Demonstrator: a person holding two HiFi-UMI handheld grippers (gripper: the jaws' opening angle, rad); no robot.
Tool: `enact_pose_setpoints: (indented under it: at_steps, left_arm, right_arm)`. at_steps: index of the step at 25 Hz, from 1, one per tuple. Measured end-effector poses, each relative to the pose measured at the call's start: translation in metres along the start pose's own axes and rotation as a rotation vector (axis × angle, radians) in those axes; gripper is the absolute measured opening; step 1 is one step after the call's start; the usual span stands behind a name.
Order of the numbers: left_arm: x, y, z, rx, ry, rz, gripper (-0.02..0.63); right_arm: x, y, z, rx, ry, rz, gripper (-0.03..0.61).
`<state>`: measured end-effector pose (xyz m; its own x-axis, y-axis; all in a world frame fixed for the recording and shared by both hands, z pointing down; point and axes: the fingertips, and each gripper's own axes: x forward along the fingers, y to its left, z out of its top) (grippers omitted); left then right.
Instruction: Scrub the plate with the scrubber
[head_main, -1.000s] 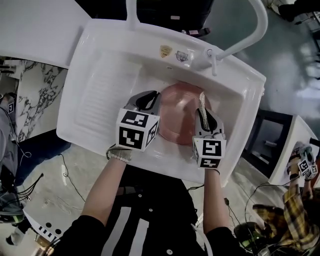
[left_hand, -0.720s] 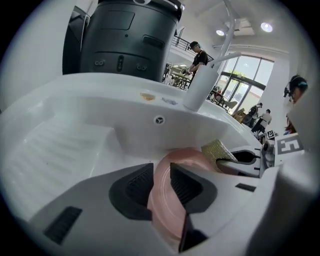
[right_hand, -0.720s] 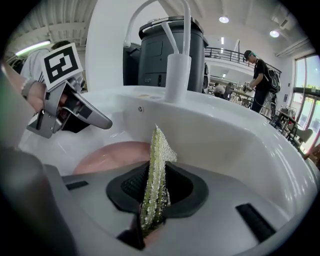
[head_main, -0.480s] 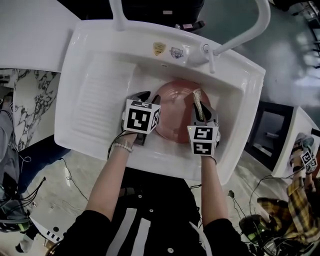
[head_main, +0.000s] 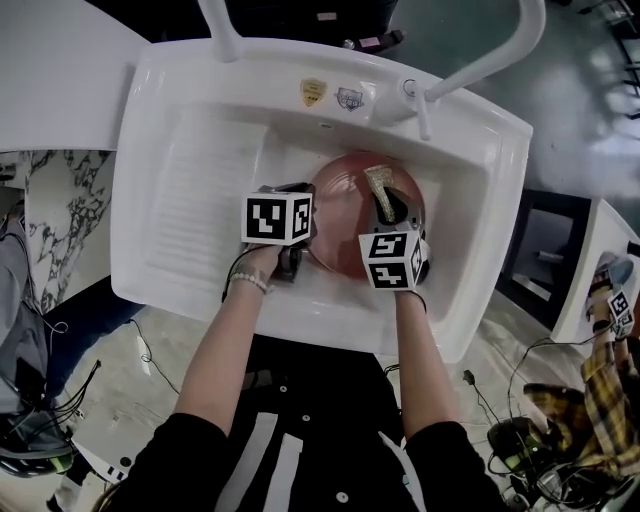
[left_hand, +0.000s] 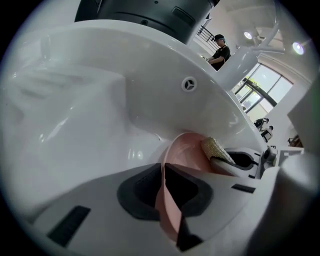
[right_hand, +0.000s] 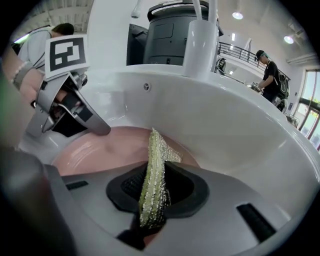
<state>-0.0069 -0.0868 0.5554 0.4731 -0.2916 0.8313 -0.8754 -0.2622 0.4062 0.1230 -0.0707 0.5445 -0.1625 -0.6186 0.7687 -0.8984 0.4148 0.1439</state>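
A pink plate (head_main: 345, 205) lies in the basin of the white sink (head_main: 480, 150). My left gripper (head_main: 306, 236) is at the plate's left rim. In the left gripper view its jaws (left_hand: 164, 172) have just been closing, and the pads now press on the thin pink rim (left_hand: 167, 165). My right gripper (head_main: 385, 205) is shut on a yellow-green scrubber (right_hand: 159, 150), which stands on edge between its pads. The scrubber's free end (head_main: 379, 182) reaches over the plate's far half (right_hand: 100, 147); I cannot tell whether it touches.
A ribbed drainboard (head_main: 200, 200) fills the sink's left side. The white tap (head_main: 480, 75) arches over the back right corner. A white counter (head_main: 60, 70) is at the left and cables (head_main: 140, 350) lie on the floor. A person (right_hand: 267, 70) stands far behind.
Both grippers have sunk into the basin toward the plate. The left gripper has gone to the plate's left rim, and the scrubber has come down over the plate.
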Motion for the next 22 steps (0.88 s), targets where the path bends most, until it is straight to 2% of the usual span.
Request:
enact_pose_setpoints:
  at_steps: [7,12,14,16,22]
  left_arm:
    - [0.0,-0.002,-0.002,-0.007,0.016,-0.04,0.021]
    - [0.0,-0.003,-0.002,-0.063,0.025,-0.075,0.023]
    - [0.001,-0.006,-0.001,-0.082,0.026,-0.098,0.036]
    - [0.0,-0.008,-0.001,-0.095,0.025,-0.116,0.065]
    - [0.0,-0.009,-0.001,-0.098,0.02,-0.128,0.077]
  right_arm:
    - [0.012,0.02,0.007,-0.18,-0.004,0.029,0.074]
    - [0.018,0.047,0.01,-0.506,-0.023,0.107,0.074]
    - [0.018,0.056,0.01,-0.598,-0.037,0.139,0.074]
    - [0.017,0.061,0.011,-0.644,-0.05,0.167,0.074]
    - [0.013,0.069,0.006,-0.729,-0.063,0.23,0.074]
